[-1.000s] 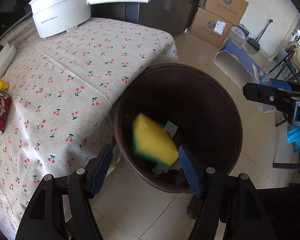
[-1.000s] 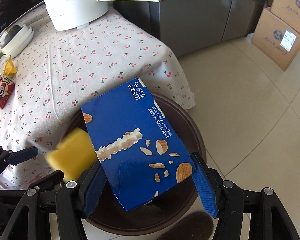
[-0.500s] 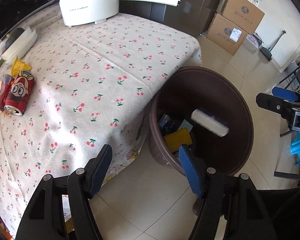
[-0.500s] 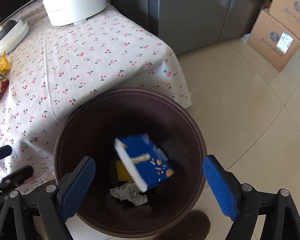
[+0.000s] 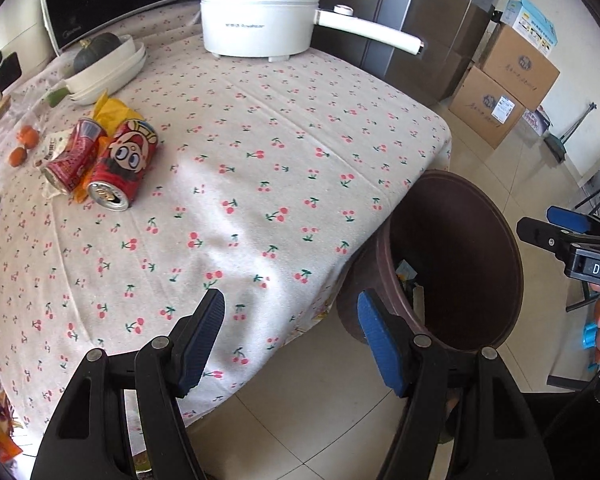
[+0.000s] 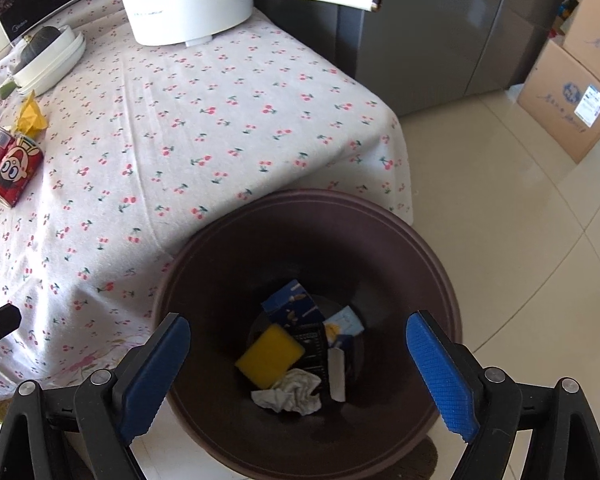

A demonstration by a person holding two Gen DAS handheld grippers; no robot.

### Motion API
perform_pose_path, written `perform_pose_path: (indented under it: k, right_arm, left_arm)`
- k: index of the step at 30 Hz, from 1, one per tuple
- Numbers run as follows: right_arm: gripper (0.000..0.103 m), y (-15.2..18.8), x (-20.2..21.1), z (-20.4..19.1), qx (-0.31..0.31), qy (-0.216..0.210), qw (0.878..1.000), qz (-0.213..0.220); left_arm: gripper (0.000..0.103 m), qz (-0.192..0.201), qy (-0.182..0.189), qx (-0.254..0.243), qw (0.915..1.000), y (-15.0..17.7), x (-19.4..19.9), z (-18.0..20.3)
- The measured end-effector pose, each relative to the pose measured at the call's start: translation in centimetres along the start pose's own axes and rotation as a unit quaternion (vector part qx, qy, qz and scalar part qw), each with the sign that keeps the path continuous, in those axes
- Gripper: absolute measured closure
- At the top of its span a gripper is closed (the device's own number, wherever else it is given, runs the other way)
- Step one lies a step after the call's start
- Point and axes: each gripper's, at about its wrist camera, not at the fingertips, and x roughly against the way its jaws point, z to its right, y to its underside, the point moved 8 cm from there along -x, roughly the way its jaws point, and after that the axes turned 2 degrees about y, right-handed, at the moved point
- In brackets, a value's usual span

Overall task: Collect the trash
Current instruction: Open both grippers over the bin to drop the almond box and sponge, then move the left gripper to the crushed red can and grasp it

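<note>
Both grippers are released and empty right now. The right gripper [image 6: 298, 376] hangs over the brown trash bin [image 6: 440, 272], jaws spread wide, nothing between them. Down in the bin lie the yellow sponge [image 6: 269, 354], the blue snack box [image 6: 294, 304] and a crumpled tissue [image 6: 290, 394]. The left gripper [image 5: 290, 338] is open too, pointing down at the counter [image 5: 260, 184] edge, the bin at its 3 o'clock.

What's left to collect, I'd say: the cartoon can [image 5: 120, 168], lying on its side, the second red can [image 5: 70, 156] touching it, and a yellow wrapper [image 5: 110, 110] at their 12 o'clock. Risks? A can on its side may roll off the pads if pinched across the round. The two cans touch, so a jaw could shove the neighbour toward the oranges [image 5: 22, 144]. The loose cherry-print cloth could bunch under a low pad and drag things along.

Room to move: open cloth between the cans and the counter's near edge, a clear lane. The white pot [image 5: 260, 16] with its long handle [image 5: 368, 34] sits at 12 o'clock, well apart. The bin stands tight against the counter corner, so a carry must clear that rim
</note>
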Motion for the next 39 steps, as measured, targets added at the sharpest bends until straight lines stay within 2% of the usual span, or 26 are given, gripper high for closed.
perform_pose_path:
  k: [11, 22, 27, 33, 39]
  right_arm:
    - [0.012, -2.0, -0.5, -6.8, 0.025, -0.027, 0.999, 0.005]
    - [0.012, -3.3, -1.7, -14.6, 0.049, -0.066, 0.997, -0.001]
    - [0.012, -3.8, -2.7, -16.9, 0.055, -0.078, 0.995, -0.009]
    - [0.012, -4.7, -4.3, -17.3, 0.062, -0.064, 0.996, -0.018]
    - [0.012, -5.7, -5.0, -16.5, 0.037, -0.073, 0.996, -0.027]
  left_arm:
    - [0.031, 0.027, -0.025, 0.079, 0.9962, 0.3, 3.2, -8.1]
    - [0.031, 0.048, -0.053, 0.165, 0.9837, 1.7, 5.8, -17.1]
    - [0.031, 0.048, -0.080, 0.193, 0.9767, 1.5, 5.4, -21.1]
    - [0.031, 0.050, -0.091, 0.214, 0.9713, -1.8, 2.7, -25.0]
    - [0.031, 0.050, -0.095, 0.180, 0.9779, -7.0, -1.0, -26.2]
